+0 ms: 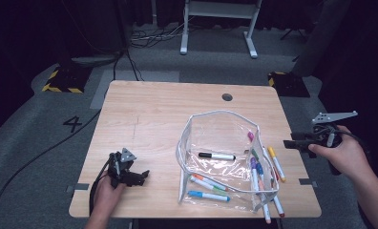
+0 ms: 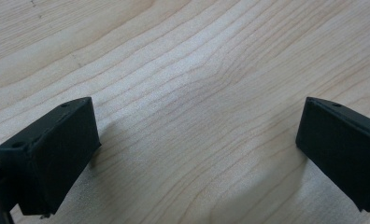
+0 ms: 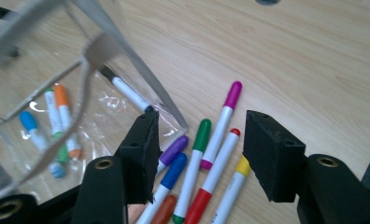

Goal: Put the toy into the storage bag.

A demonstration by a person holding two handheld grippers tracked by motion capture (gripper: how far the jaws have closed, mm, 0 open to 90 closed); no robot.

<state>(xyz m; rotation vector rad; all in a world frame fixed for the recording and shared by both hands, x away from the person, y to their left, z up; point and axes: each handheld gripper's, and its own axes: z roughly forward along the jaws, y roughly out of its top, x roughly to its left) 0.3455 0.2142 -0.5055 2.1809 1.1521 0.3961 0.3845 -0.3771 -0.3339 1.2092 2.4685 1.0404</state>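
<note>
Right gripper: held wide open above the loose markers, nothing gripped.
Markers: laid at 4 o'clock on the table, beside the clear pouch.
Left gripper: opened wide, empty, at 8 o'clock.

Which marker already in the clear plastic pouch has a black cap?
The white-barrelled marker with the black cap, lying alone across the middle of the clear plastic pouch; the orange-, green- and blue-capped ones sit together near its front edge.
</note>
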